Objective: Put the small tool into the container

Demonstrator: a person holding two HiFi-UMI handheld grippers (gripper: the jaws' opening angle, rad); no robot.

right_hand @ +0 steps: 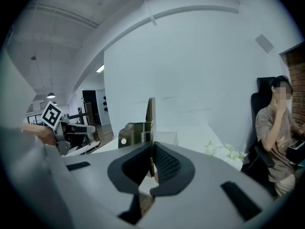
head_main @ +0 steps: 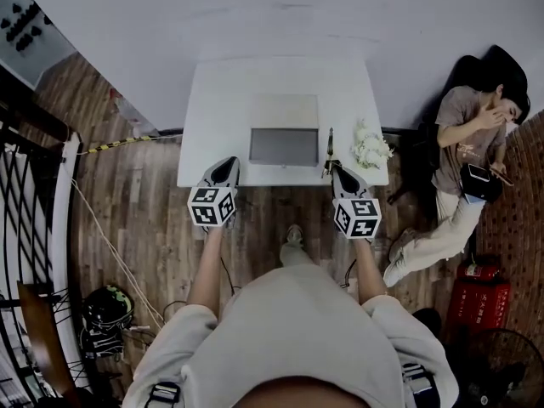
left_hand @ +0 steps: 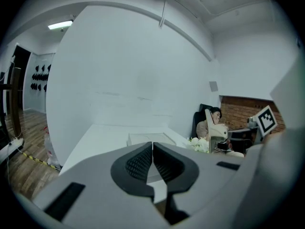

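Right gripper (right_hand: 151, 150) was clamped on the small tool (right_hand: 150, 118), just right of the container (head_main: 284, 147). Left gripper (left_hand: 152, 148) sat closed, empty. Thin, stiff, light metal (apparently spring-hinged), probably slippery: best gripped on its flat sides.

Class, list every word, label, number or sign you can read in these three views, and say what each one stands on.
No text is readable in any view.
Left marker cube and right marker cube: black-and-white square patterns, no letters.
Seated person's shirt: print too small to read.
Red crate: pale marks too blurred to read.
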